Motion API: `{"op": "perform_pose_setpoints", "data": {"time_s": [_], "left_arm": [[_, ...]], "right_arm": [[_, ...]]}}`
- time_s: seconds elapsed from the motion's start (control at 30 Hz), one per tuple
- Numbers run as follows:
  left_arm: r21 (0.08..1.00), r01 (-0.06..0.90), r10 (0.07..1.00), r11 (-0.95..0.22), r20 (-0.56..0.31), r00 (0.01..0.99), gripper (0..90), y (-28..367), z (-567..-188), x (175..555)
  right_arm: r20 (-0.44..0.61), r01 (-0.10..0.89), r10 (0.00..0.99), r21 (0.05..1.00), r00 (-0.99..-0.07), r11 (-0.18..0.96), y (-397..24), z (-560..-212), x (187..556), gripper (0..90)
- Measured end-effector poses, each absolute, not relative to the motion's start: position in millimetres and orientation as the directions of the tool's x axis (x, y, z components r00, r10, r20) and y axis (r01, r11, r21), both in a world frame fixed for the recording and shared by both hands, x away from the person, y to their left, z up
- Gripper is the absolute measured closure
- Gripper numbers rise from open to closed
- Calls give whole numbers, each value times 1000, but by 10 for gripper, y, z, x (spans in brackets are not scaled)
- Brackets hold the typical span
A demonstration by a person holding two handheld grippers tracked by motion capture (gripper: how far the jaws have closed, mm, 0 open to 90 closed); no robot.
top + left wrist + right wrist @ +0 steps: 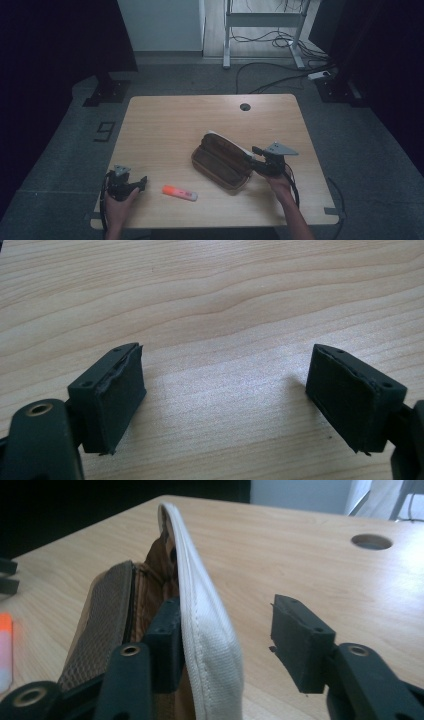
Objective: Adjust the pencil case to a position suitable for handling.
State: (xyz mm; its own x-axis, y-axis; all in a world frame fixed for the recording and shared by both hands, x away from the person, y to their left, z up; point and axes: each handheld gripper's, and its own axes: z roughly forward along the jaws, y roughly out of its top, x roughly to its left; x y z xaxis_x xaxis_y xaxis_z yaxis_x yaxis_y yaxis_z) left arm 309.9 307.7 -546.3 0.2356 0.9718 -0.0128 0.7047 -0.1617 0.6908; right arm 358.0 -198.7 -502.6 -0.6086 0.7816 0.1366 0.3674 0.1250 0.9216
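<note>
A brown pencil case (220, 164) lies open at the table's middle right, with its white-lined flap (227, 140) raised. My right gripper (253, 156) is at the case's right end and stands open. In the right gripper view, the gripper (227, 610) straddles the white flap (200, 595): one jaw is inside the case (107, 615) against the flap, the other outside with a gap. An orange highlighter (179, 192) lies near the front edge. My left gripper (141, 182) rests open at the front left, just left of the highlighter. In its own view the left gripper (225, 360) has bare wood between its jaws.
The wooden table (165, 125) has a round cable hole (244, 106) near its far edge. The highlighter (5, 650) shows at the left edge of the right gripper view. On the floor beyond the table are cables (280, 40) and a desk frame.
</note>
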Motion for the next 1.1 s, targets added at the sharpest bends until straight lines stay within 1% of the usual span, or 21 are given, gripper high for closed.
{"op": "perform_pose_setpoints", "data": {"time_s": [0.13,0.53,0.77,1.1], "left_arm": [[691,705,972,-162,-13,235,157,3077,-5463,3099],[691,705,972,-162,-13,235,156,3077,-5463,3099],[691,705,972,-162,-13,235,157,3076,-5463,3099],[691,705,972,-161,-13,235,156,3076,-5463,3099]], "right_arm": [[132,348,791,931,-597,107,-2019,-4956,3547,428],[132,268,795,963,-592,40,-2092,-4693,3391,393],[109,238,774,970,-624,56,-1996,-4588,3296,380],[109,257,710,961,-696,105,-1738,-4617,3240,372]]}}
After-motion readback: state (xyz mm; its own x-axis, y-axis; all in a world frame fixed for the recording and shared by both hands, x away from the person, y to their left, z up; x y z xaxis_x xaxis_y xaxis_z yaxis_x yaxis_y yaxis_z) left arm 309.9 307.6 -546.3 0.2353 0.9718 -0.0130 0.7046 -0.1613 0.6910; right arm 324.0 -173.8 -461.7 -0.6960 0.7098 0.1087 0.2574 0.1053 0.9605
